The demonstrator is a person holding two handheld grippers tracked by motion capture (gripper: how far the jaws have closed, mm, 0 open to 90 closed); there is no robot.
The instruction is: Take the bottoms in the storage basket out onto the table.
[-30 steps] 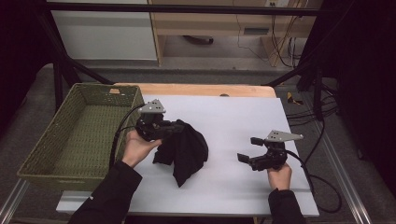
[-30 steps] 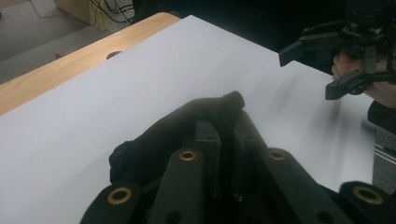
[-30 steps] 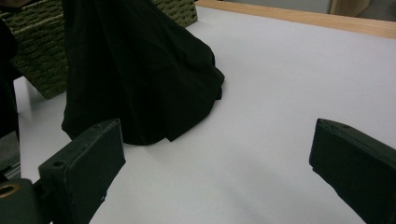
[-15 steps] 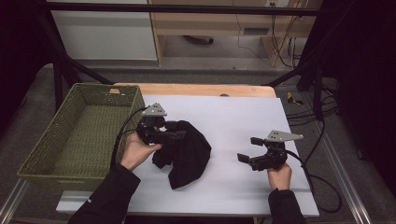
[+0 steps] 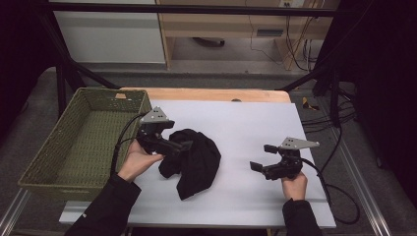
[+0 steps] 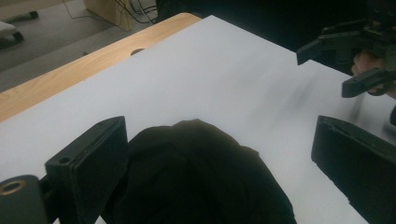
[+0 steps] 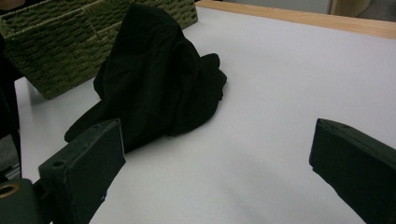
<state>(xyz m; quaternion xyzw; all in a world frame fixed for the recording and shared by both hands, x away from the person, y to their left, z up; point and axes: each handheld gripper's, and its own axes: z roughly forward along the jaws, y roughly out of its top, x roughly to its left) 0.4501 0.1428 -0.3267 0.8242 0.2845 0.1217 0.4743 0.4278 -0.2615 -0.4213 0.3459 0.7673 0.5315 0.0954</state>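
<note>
The black garment (image 5: 194,160) lies crumpled on the white bench (image 5: 255,123), just right of the green wicker basket (image 5: 74,142). The left tool (image 5: 183,146) has just been opening; its jaws stand wide over the cloth, gripping nothing. The right tool (image 5: 256,165) waits well apart, open and empty, likely ready to assist.

Table (image 5: 255,123): white top, with a bare wooden strip (image 5: 206,94) along the far edge. A crumpled black cloth (image 5: 196,160) lies on the white surface, left of centre. A green woven basket (image 5: 81,142) sits at the table's left end, just beside the cloth. The right half of the top is bare white.
</note>
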